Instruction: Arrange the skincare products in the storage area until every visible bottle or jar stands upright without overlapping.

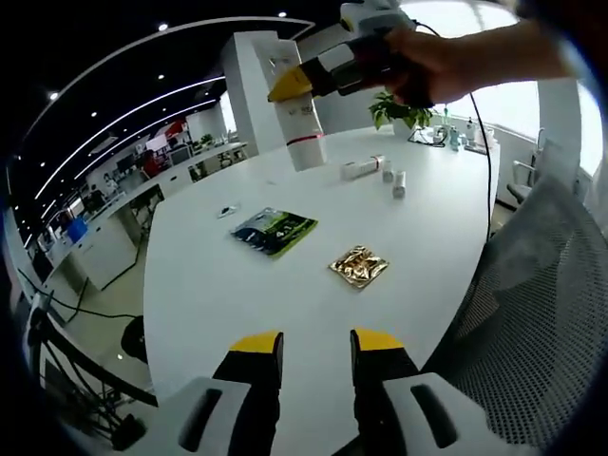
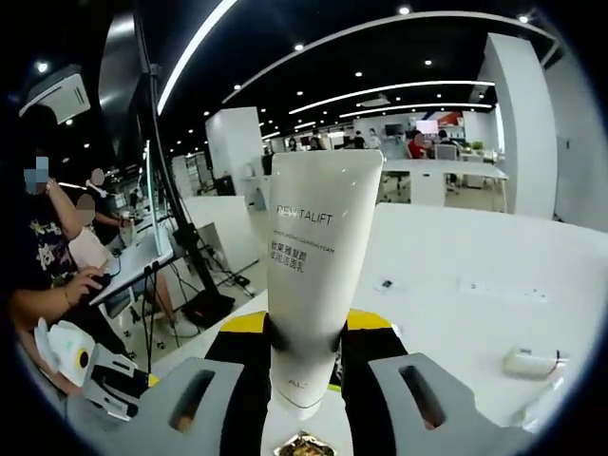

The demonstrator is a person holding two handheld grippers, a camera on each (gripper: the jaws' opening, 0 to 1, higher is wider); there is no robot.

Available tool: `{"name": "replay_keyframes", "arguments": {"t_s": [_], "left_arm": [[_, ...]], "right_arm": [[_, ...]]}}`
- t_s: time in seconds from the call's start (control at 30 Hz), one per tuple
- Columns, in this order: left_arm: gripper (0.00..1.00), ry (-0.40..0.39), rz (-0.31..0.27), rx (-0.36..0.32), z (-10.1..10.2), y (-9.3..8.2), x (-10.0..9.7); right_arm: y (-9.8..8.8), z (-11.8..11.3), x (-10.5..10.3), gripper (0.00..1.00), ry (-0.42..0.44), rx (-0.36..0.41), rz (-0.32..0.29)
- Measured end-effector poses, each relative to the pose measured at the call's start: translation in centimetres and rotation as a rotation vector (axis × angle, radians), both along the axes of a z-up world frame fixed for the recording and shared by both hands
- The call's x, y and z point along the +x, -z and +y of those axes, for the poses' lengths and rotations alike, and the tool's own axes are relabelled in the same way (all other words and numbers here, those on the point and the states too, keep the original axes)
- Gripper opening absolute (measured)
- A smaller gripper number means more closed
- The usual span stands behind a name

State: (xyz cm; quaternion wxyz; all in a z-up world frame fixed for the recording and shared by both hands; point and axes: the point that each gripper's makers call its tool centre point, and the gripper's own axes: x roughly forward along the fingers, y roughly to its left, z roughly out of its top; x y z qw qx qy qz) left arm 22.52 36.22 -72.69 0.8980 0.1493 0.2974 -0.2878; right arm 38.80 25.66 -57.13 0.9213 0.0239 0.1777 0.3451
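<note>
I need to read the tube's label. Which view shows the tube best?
The right gripper view: the tube fills the centre, clamped in the right gripper, its print legible. The left gripper view shows it small and distant, held over the table.

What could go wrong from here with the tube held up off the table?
1. The right tool pinches the white tube near its lower end, most of its length beyond the jaws; it may swing or slip.
2. Set down on a narrow end, the tube may well topple.
3. Small bottles lie or stand close together on the white table; lowering the tube there could knock them over.
</note>
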Motion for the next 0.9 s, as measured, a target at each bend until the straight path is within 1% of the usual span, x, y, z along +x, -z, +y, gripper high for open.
{"name": "replay_keyframes", "arguments": {"t_s": [0.23,0.73,0.77,0.83,0.9], "left_arm": [[0.29,-0.001,0.002,0.003,-0.01,0.02,-0.05],[0.29,-0.005,0.003,0.004,0.11,0.03,-0.06],[0.29,-0.010,-0.003,0.001,0.18,-0.06,0.04],[0.29,-0.018,0.004,-0.004,0.27,0.01,0.09],[0.29,-0.012,0.004,0.004,0.25,0.12,0.06]], "right_arm": [[-0.38,-0.28,-0.29,0.25,0.006,0.009,-0.005],[-0.39,-0.72,-0.88,0.25,0.017,0.007,-0.008],[-0.39,-0.72,-0.92,0.25,0.016,0.006,-0.008],[-0.47,-0.74,-0.92,0.25,0.015,0.006,-0.011],[-0.60,-0.78,-0.88,0.25,0.017,0.012,-0.014]]}}
